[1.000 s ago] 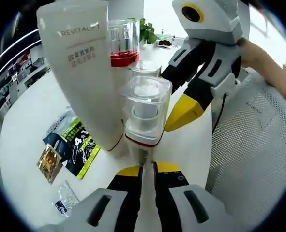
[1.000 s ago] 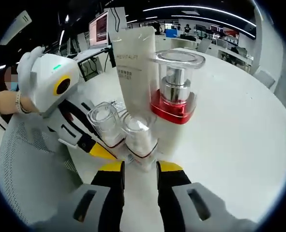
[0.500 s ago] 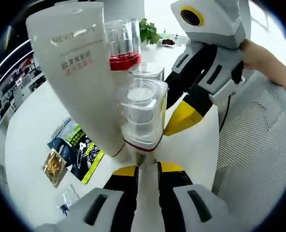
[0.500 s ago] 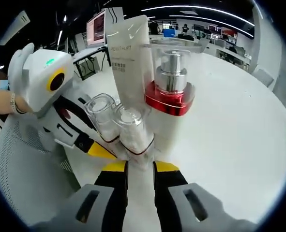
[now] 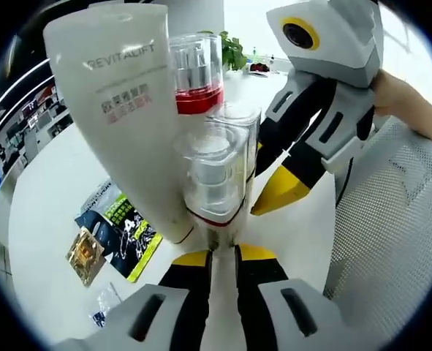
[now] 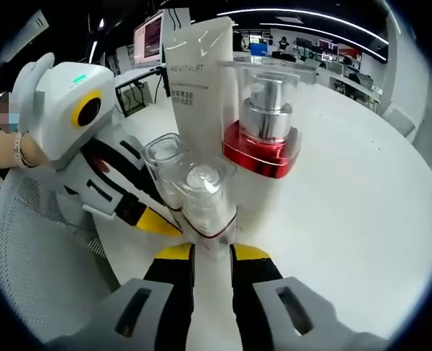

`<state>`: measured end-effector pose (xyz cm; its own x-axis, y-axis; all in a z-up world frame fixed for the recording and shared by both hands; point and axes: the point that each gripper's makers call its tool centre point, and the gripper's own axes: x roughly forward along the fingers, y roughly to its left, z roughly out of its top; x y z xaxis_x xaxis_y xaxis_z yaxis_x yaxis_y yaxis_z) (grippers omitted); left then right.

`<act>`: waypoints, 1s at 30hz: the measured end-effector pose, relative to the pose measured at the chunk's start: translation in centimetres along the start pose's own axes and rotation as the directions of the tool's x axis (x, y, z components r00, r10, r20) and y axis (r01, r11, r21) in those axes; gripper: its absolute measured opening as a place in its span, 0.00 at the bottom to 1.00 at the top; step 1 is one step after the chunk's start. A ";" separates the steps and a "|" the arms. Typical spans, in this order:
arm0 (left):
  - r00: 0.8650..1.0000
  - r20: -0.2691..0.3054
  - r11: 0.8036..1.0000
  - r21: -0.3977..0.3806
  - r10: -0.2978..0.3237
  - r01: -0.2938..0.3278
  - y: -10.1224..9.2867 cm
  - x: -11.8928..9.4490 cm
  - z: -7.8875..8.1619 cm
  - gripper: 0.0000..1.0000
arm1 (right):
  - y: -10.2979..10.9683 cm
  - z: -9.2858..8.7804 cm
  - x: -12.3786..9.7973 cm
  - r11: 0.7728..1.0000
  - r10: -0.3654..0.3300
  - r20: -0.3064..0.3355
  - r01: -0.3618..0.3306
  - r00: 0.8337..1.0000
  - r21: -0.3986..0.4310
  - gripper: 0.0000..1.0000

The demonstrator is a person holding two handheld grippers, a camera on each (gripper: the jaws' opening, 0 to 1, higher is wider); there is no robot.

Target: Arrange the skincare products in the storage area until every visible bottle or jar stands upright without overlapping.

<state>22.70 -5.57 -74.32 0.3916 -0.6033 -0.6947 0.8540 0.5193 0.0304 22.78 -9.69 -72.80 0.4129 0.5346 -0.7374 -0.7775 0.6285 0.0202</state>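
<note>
The clear-capped bottle (image 5: 214,175) looks light, hard and slick, so the left gripper (image 5: 222,256) pinches its base narrowly.

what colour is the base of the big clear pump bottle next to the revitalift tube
Red. The pump bottle's base shows best in the right gripper view.

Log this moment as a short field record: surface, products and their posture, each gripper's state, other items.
surface: white round table
tube: white Revitalift tube, upright
pump bottle: red-collared bottle under clear cap, upright
small bottles: two clear-capped bottles, near one, far one, upright, bunched beside the tube
left gripper: shut on near small bottle's base
right gripper: shut on a small bottle
other items: sachets lying flat; white mesh basket
</note>
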 end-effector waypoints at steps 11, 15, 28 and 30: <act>1.000 0.008 1.000 0.010 0.000 0.000 0.0 0.0 0.2 0.07 | -0.4 -0.1 0.2 0.999 -0.020 -0.011 0.019 1.000 -0.043 0.16; 1.000 0.009 1.000 0.014 0.000 -0.001 -0.1 -0.1 0.2 0.07 | -0.6 -0.1 0.3 0.998 -0.025 -0.012 0.025 1.000 -0.062 0.15; 1.000 0.003 1.000 0.017 0.001 -0.001 0.1 0.2 0.2 0.06 | -0.6 0.0 0.3 0.998 -0.031 -0.012 0.030 0.999 -0.062 0.14; 1.000 0.002 1.000 0.013 0.001 -0.001 0.0 0.2 0.2 0.06 | -0.6 -0.1 0.3 0.998 -0.031 -0.013 0.030 0.999 -0.061 0.14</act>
<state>22.89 -5.79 -74.30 0.3929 -0.6040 -0.6935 0.8582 0.5117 0.0405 23.35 -9.97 -73.04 0.4307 0.5077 -0.7462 -0.7921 0.6088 -0.0430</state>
